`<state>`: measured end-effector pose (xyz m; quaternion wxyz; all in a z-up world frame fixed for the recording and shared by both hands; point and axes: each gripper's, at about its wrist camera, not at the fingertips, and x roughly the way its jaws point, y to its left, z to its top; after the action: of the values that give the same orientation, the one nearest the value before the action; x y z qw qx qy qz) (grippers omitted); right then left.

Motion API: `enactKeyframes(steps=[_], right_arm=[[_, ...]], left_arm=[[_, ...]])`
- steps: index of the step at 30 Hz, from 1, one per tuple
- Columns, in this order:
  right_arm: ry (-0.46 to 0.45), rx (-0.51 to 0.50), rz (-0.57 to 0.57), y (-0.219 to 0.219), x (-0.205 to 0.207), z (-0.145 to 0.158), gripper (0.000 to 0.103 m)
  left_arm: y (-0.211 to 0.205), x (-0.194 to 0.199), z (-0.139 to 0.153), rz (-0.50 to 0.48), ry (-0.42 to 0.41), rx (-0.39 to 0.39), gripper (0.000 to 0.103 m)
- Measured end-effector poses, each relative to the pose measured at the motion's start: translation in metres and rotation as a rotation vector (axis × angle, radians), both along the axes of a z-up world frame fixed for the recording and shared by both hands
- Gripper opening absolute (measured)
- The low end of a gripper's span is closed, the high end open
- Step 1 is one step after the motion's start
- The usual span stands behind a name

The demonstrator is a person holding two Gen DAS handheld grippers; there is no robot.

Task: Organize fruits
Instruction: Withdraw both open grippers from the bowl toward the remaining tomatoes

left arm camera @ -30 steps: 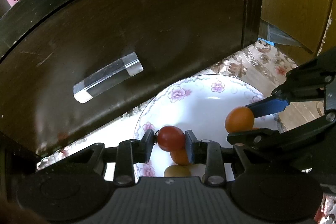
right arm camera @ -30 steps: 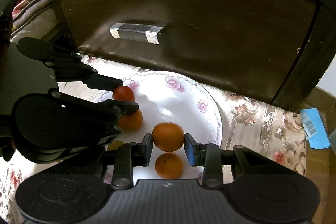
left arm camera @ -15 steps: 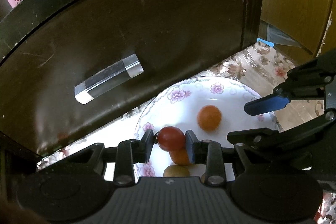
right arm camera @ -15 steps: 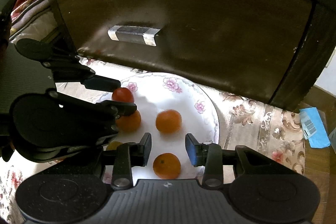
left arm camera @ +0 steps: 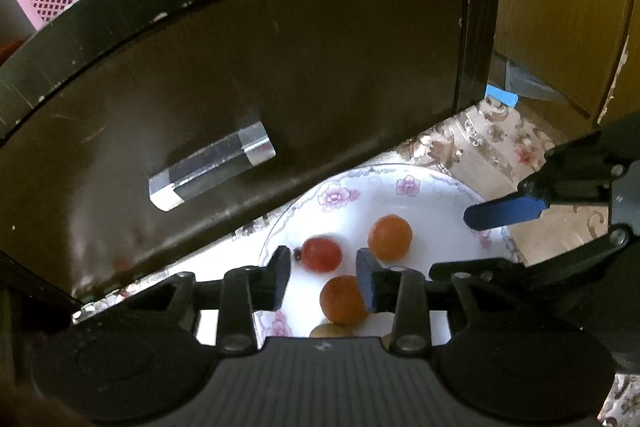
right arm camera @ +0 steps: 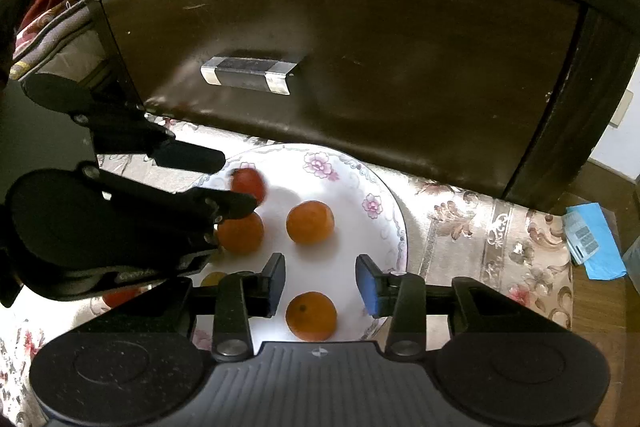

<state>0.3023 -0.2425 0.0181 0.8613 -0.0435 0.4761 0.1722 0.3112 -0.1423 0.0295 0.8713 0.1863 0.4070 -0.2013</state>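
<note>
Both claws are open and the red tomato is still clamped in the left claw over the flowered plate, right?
No. The left wrist view shows the red tomato lying free on the flowered plate, ahead of the open left claw. The right claw is open too.

R gripper (right arm camera: pixel 321 283) open over plate (right arm camera: pixel 384 203); 3 oranges, red tomato (right arm camera: pixel 249 183) by L gripper (right arm camera: pixel 230 183).

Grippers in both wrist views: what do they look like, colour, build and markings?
Both are matte black plastic. The left gripper and right gripper each have a ribbed grey-black front plate with a small cross mark, round speckled housings at both sides, silver screws on the finger carriers, and one blue-faced pad. No cables or sleeves show.
</note>
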Motion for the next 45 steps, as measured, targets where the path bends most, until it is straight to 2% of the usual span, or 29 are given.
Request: enactKeyframes(steps=[8, 28, 45], right_arm=[[-0.003, -0.003, 0.001, 0.003, -0.004, 0.007, 0.035], [-0.015, -0.008, 0.05, 0.03, -0.041, 0.038, 0.037], [0.013, -0.008, 0.097, 0.058, -0.073, 0.036, 0.037]], left_arm=[[0.007, -0.009, 0.007, 0.012, -0.002, 0.003, 0.047], [0.039, -0.059, 0.022, 0.046, 0.005, -0.007, 0.047], [0.066, -0.09, 0.017, 0.078, 0.04, -0.03, 0.047]])
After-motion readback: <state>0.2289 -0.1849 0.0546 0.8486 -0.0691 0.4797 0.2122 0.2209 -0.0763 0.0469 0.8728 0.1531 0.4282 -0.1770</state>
